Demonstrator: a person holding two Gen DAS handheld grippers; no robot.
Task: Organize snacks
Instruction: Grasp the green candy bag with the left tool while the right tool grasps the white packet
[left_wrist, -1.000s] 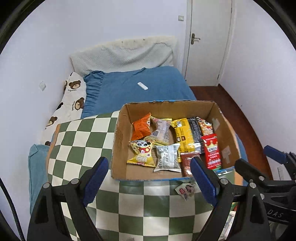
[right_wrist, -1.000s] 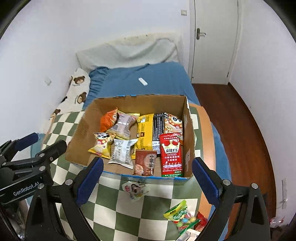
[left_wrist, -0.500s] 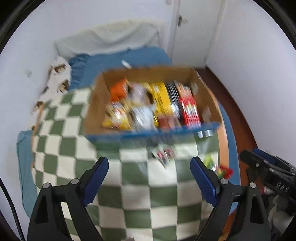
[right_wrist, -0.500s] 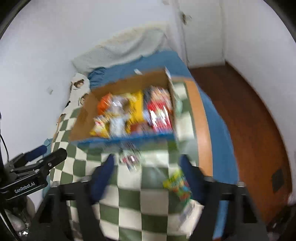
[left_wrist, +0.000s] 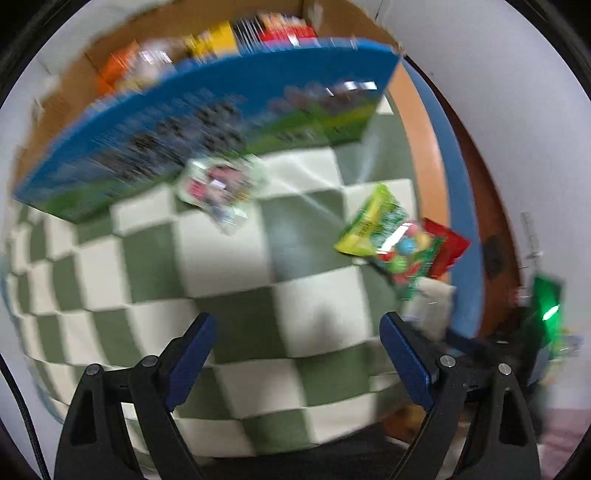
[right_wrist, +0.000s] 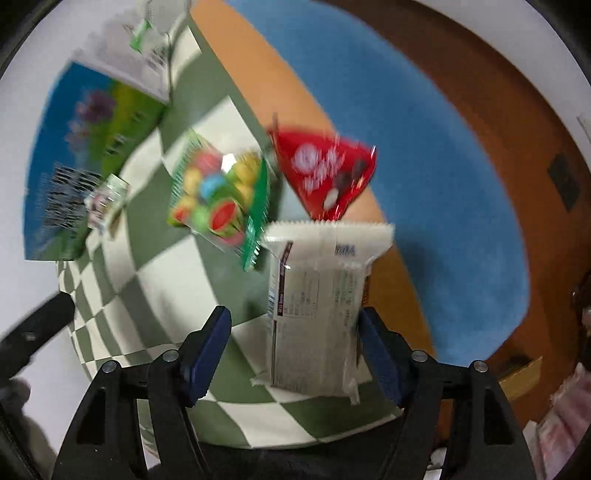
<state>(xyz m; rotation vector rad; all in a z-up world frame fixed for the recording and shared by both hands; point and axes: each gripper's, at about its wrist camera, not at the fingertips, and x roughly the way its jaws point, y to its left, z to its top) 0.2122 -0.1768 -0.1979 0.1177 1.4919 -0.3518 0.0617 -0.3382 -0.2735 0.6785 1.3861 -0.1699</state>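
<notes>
Change since the earlier frames: both grippers have dropped from a high view into the box to just above the checkered cloth (left_wrist: 229, 266); the box now lies at the far edge of both views.

- Left gripper (left_wrist: 297, 354): jaws wide apart, nothing between them, over bare cloth.
- Right gripper (right_wrist: 295, 347): jaws partly apart, just been reopening after closing; the white wrapped snack (right_wrist: 317, 306) lies between them, beside the right pad; contact cannot be told.
- Cardboard box (left_wrist: 207, 122): blue printed near side, snack packets inside, blurred.
- Small clear packet (left_wrist: 218, 188): on the cloth, just near the box.
- Green candy bag (right_wrist: 221, 199): left of the red packet (right_wrist: 325, 173), both far of the white snack.
</notes>
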